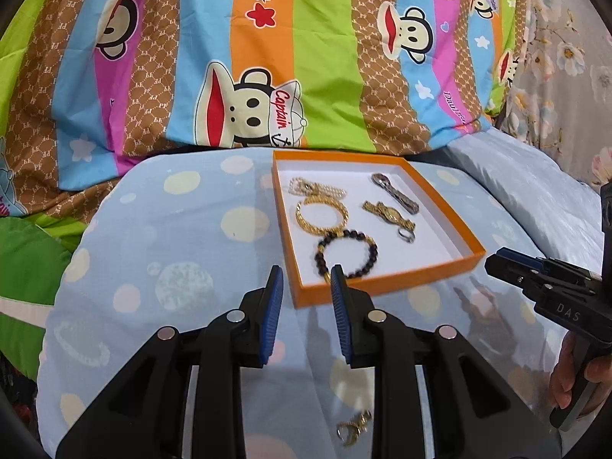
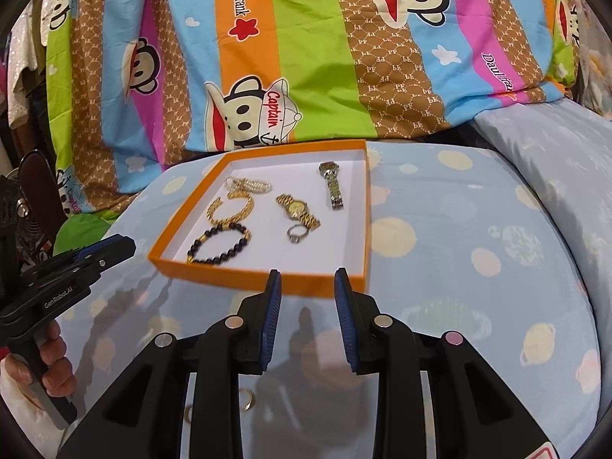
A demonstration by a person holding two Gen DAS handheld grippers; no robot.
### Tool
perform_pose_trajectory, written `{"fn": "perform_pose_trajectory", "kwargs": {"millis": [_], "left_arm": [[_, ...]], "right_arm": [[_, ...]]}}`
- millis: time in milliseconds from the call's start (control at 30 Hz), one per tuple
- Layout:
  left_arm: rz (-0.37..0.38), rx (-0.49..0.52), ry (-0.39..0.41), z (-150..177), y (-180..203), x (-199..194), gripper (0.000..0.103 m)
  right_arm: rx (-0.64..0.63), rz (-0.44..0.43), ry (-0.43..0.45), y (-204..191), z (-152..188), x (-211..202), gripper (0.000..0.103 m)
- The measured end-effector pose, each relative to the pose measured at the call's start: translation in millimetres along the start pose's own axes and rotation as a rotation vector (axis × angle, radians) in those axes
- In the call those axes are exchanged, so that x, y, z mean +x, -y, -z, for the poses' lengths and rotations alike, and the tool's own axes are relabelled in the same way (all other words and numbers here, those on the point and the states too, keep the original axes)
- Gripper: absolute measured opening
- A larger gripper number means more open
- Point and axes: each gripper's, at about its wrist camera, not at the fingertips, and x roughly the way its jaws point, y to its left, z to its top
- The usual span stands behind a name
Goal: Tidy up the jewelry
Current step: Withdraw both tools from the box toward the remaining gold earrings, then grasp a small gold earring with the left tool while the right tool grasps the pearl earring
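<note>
Both claws are hovering near the orange tray [image 2: 267, 281], jaws apart and gripping nothing: the left gripper [image 1: 306, 281] and the right gripper [image 2: 308, 283]. The tray is already holding the beaded bracelet [image 2: 220, 243], gold watch [image 2: 298, 208] and silver watch [image 2: 332, 183]. A gold ring [image 2: 248, 397] and a gold clasp piece [image 1: 354, 428] are still lying on the blue bedding [image 2: 459, 248], nearest the cameras, so a pickup is probably coming next, needing a precise low pinch on the soft cloth

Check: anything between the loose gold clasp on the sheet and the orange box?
Nothing but the box's low near wall. The gold clasp lies on bare sheet beneath the left gripper, short of the orange box.
</note>
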Motion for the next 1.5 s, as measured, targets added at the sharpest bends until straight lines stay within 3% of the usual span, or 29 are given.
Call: {"fn": "perform_pose_trajectory", "kwargs": {"millis": [167,467,567,700,933,1067,1167,1233,1333,1400,1500], "left_arm": [[-0.002,0.020,-0.010,22,7,-15,0.025],[0.025,0.000,-0.070,60,-2,-37,0.035],[0.036,0.002,-0.094,74,-4,-44,0.036],[0.041,0.018,-0.111,87,-2,-51,0.049],[0.053,0.114,-0.149,99,17,-51,0.051],[0.079,0.116,-0.188,102,18,-46,0.050],[0.079,0.118,-0.191,102,19,-45,0.048],[0.082,0.122,-0.191,103,20,-44,0.041],[0.099,0.113,-0.193,103,18,-44,0.028],[0.111,0.103,-0.197,104,17,-45,0.014],[0.115,0.101,-0.193,104,17,-47,0.014]], "right_arm": [[-0.041,-0.002,-0.021,-15,25,-11,0.028],[-0.080,0.010,-0.076,-32,58,-16,0.031],[-0.093,0.014,-0.081,-35,61,-16,0.032],[-0.079,0.014,-0.078,-32,61,-17,0.035],[-0.054,0.012,-0.087,-28,59,-14,0.036],[-0.050,0.012,-0.083,-28,59,-15,0.036],[-0.056,0.009,-0.076,-30,58,-15,0.036],[-0.061,-0.003,-0.073,-31,58,-17,0.036],[-0.077,-0.048,-0.069,-38,57,-18,0.036],[-0.091,-0.080,-0.067,-45,56,-19,0.036],[-0.134,-0.107,-0.065,-59,57,-20,0.036]]}}
